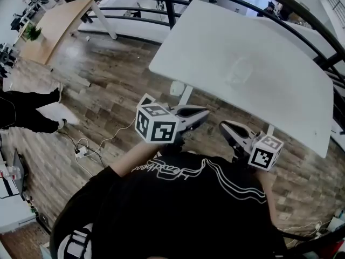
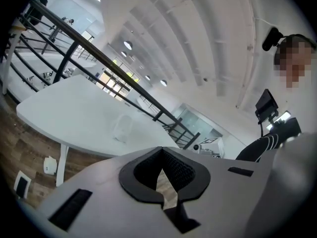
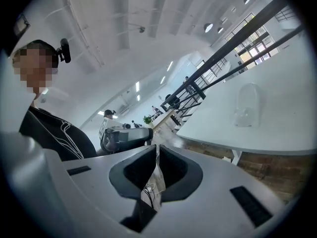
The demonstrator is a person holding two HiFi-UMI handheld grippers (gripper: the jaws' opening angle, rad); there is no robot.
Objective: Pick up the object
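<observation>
You are at the approach step: nothing is picked up yet, and both tools hang close to your chest, short of the table (image 1: 205, 36). The left tool (image 1: 204, 114) has its jaws brought together with nothing between them, only a sliver of floor showing through the gap behind the tips. The right tool (image 1: 224, 126) is closed the same way and is also empty. The thing to pick up looks like a clear cup (image 1: 240, 72), though it is too faint to be sure. It stands alone near the middle of the white table, well apart from both tools and beyond the table's near edge. Your next move calls for choosing one tool, spreading its jaws wide before it arrives, and reaching over the near edge so the cup ends up between them. The tabletop around the cup is bare, so nothing blocks the reach. Mind the table leg (image 1: 185, 95) below, the black railing (image 1: 168, 4) on the far side, and the cables (image 1: 81, 150) on the floor to your left, near where another person (image 1: 27, 112) stands.
</observation>
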